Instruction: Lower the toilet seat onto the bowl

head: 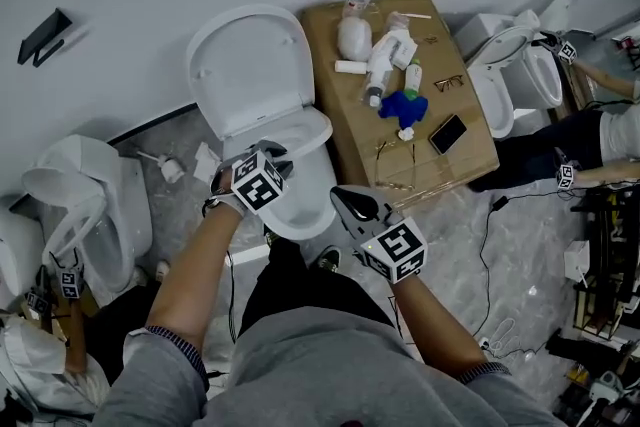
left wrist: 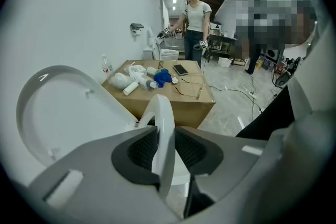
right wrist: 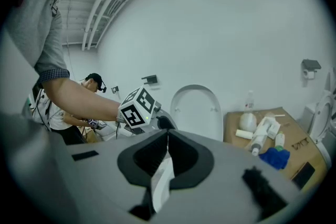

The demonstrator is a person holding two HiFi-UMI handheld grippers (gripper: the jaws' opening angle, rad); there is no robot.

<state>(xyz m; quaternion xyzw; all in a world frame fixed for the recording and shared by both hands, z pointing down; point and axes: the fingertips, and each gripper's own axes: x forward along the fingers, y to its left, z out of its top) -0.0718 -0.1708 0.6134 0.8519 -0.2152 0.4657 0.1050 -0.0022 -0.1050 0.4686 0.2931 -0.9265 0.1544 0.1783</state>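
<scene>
The toilet's white lid (head: 250, 65) stands up against the wall. Its seat ring (head: 300, 130) is tilted part way down over the bowl (head: 312, 205). My left gripper (head: 272, 153) is at the seat's front edge. In the left gripper view the curved white seat (left wrist: 164, 113) runs between the two dark pads, and the left gripper (left wrist: 165, 139) is shut on it, with the lid (left wrist: 58, 107) at left. My right gripper (head: 350, 203) hangs to the right of the bowl, touching nothing. Its jaws (right wrist: 167, 147) meet, with a white sliver below them that I cannot identify.
A cardboard box (head: 410, 105) right of the toilet carries bottles, a blue cloth (head: 404, 105), a phone and glasses. Other toilets stand at left (head: 90, 205) and at right (head: 515, 75), where another person works. Cables (head: 500, 245) lie on the floor.
</scene>
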